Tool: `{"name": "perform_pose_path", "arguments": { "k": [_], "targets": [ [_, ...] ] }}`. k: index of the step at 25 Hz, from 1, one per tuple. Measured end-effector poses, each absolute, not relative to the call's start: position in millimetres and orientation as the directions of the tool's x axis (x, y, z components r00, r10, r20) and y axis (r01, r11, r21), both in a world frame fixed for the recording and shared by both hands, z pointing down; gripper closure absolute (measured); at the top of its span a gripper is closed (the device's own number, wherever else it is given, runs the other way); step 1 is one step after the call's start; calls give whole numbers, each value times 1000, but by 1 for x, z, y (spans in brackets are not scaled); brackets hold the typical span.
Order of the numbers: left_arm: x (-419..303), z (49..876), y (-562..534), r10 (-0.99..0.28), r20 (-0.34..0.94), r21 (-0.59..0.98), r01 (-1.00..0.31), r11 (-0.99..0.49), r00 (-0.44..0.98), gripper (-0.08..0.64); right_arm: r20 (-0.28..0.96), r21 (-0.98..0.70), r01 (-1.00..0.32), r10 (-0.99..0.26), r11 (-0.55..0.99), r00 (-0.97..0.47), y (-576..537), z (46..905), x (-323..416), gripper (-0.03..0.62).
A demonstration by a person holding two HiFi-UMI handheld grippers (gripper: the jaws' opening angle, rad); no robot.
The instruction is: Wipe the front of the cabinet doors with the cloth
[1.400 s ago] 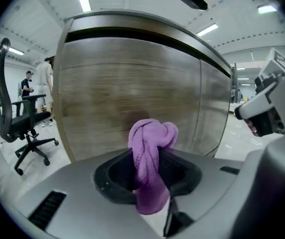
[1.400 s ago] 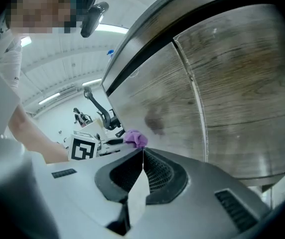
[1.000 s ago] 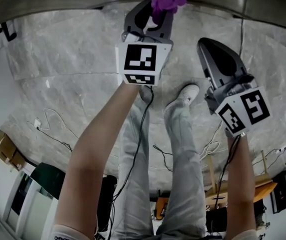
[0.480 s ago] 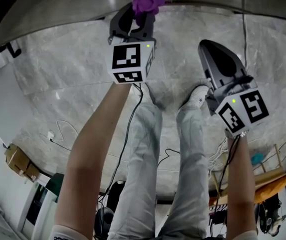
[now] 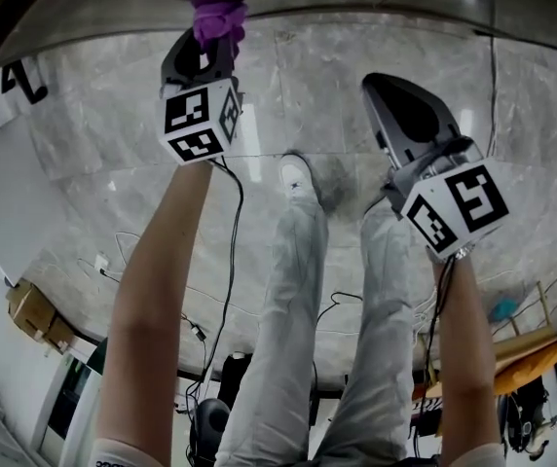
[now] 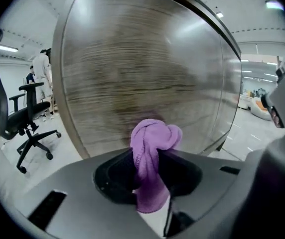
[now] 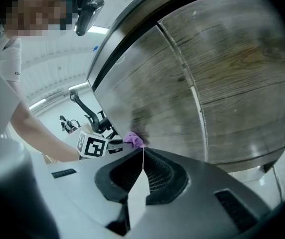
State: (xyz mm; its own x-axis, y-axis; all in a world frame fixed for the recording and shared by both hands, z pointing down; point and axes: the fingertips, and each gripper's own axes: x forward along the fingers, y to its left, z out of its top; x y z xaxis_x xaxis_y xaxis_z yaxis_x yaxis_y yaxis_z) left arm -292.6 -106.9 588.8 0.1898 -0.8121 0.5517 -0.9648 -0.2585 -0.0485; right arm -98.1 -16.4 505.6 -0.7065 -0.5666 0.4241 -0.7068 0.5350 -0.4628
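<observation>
Left gripper [image 5: 204,49] at 11 o'clock in head view, jaws clamped on the bunched purple cloth [image 6: 151,143], which sticks out past the tips toward 12 o'clock. Cloth is pressed against the wood-grain cabinet door [image 6: 147,63], low on the panel; the right gripper view shows it touching the door front. Right gripper [image 7: 142,166] at 2 o'clock in head view, jaws together with nothing between them, held off the door, well apart from the left. Marble floor [image 5: 93,163] below, white shoe [image 5: 296,175] near centre. Office chair [image 6: 18,118] at 9 o'clock in left gripper view.
</observation>
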Motion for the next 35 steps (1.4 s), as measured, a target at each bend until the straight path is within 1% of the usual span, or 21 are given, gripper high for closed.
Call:
{"name": "perform_pose_path", "arguments": {
  "k": [5, 9, 12, 14, 16, 21, 26, 29, 31, 35],
  "targets": [
    [-351, 599, -103, -807, 587, -37, -994, -108, 66, 445, 428, -469, -684, -533, 559, -730, -12, 511, -114, 563],
    [-379, 599, -98, -795, 607, -95, -993, -68, -4, 445, 425, -472, -672, -521, 570, -740, -10, 511, -109, 563],
    [-377, 597, -91, -790, 612, -142, -988, -62, -38, 445, 427, -472, -669, -515, 574, -743, -10, 511, -95, 563],
    [-352, 603, -83, -777, 629, -151, -984, -98, -19, 445, 431, -476, -672, -516, 567, -740, -9, 510, -80, 563],
    [-313, 612, -77, -762, 647, -127, -981, -145, 29, 445, 432, -480, -671, -513, 566, -742, -7, 508, -65, 563],
    [-194, 644, -79, -707, 681, -8, -964, -267, 191, 445, 444, -478, -683, -519, 552, -730, -4, 511, -25, 563],
    [-108, 666, -94, -691, 672, 71, -952, -299, 267, 445, 472, -474, -706, -526, 526, -708, 7, 520, 16, 563],
    [-82, 676, -108, -690, 665, 91, -948, -305, 286, 443, 485, -467, -722, -535, 511, -692, 13, 532, 33, 563],
    [-73, 679, -115, -683, 664, 84, -938, -337, 305, 443, 494, -471, -745, -559, 472, -666, 17, 542, 42, 563],
    [-70, 684, -117, -658, 674, 63, -913, -403, 337, 443, 510, -480, -785, -604, 391, -612, 23, 552, 55, 563]
  ]
}}
